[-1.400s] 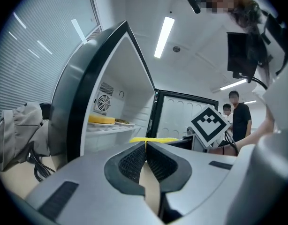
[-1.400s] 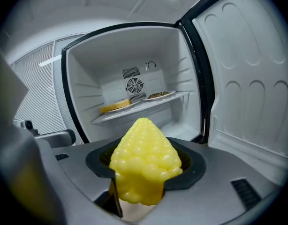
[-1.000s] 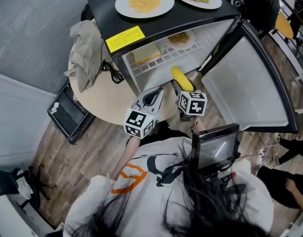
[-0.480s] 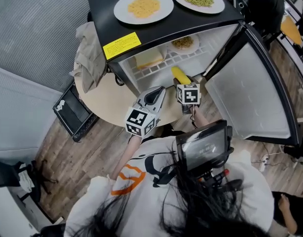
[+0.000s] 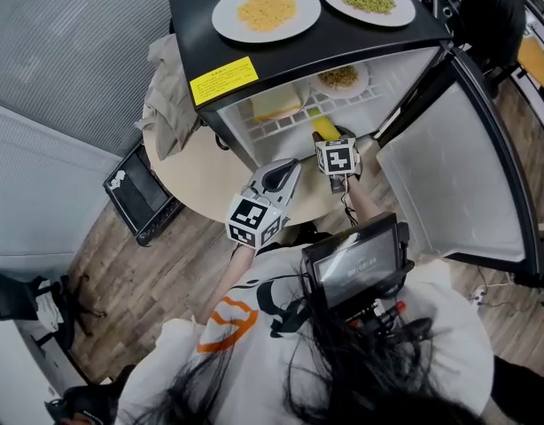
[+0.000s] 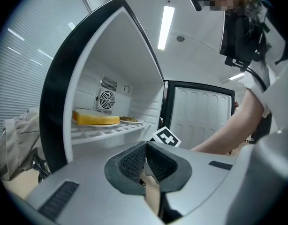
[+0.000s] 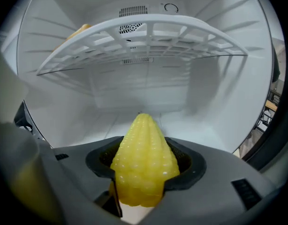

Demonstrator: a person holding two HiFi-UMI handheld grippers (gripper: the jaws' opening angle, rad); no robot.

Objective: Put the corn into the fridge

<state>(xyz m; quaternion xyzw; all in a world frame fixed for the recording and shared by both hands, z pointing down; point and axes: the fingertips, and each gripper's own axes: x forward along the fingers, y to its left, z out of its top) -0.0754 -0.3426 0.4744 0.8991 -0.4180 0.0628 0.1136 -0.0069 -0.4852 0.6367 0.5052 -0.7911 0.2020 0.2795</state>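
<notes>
A yellow corn cob [image 7: 143, 149] is clamped between the jaws of my right gripper [image 7: 144, 165], tip pointing forward. In the head view the corn [image 5: 322, 127] and right gripper [image 5: 326, 138] are at the mouth of the open fridge [image 5: 281, 42], under its white wire shelf [image 7: 144, 32]. The white floor of the lower compartment lies ahead of the corn. My left gripper [image 5: 284, 168] hangs shut and empty over the round table, just left of the right one. Its closed jaws [image 6: 145, 148] face the fridge opening.
The fridge door [image 5: 458, 184] stands open to the right. On the shelf sit a yellow block on a plate [image 6: 94, 118] and a second plate [image 5: 341, 79]. Two plates of food [image 5: 266, 11] rest on the fridge top. A cloth [image 5: 170, 87] lies left of the fridge.
My right gripper has carried the corn forward, from in front of the fridge into its lower opening. The left gripper has barely moved.
</notes>
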